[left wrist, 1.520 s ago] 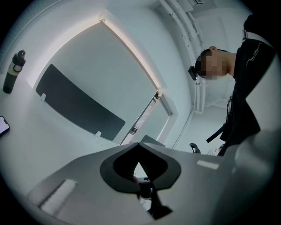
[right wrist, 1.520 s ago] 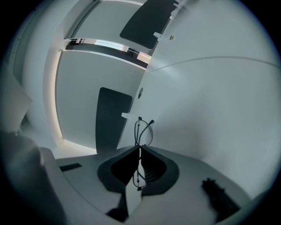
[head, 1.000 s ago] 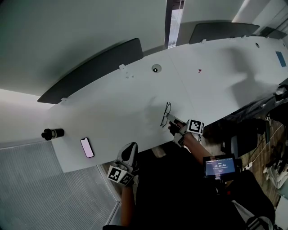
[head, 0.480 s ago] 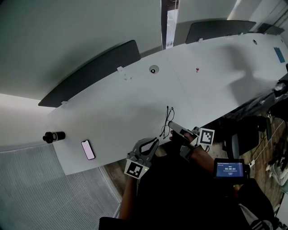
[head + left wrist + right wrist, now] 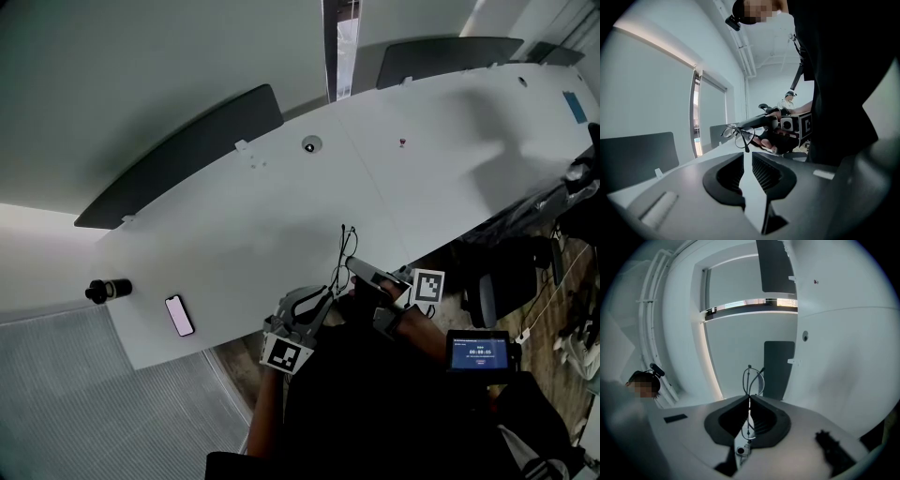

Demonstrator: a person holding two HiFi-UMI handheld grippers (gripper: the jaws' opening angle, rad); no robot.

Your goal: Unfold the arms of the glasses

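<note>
White laminate fills the head view: the table (image 5: 234, 216) runs wide, and the glasses (image 5: 344, 246) hang over its near edge, pinched by my right gripper (image 5: 354, 267). My left gripper (image 5: 324, 294) sits just beside them at about seven o'clock, and its tips aim up toward the frame. The glasses' long axis runs roughly twelve to six here. A phone (image 5: 178, 315) lies well apart at nine o'clock, out of play.

In the left gripper view, the ribbed dark pads stand a narrow slot apart and are opening, with nothing between them. The glasses sit dead ahead at twelve o'clock, near but not yet inside the slot. They are thin dark wire with rounded lenses, and one slim arm tip droops toward me. My right gripper reaches in from two o'clock and carries them. So the left is the free one, and I judge it has to advance straight ahead onto that hanging arm.

In the right gripper view, the pads are pressed together on the frame. The wire passes down through the jaw line, and lens loops rise above the tips at twelve o'clock. The metal looks springy and fine, and the grip sits edge-on. I judge the arms are not yet swung out.
</note>
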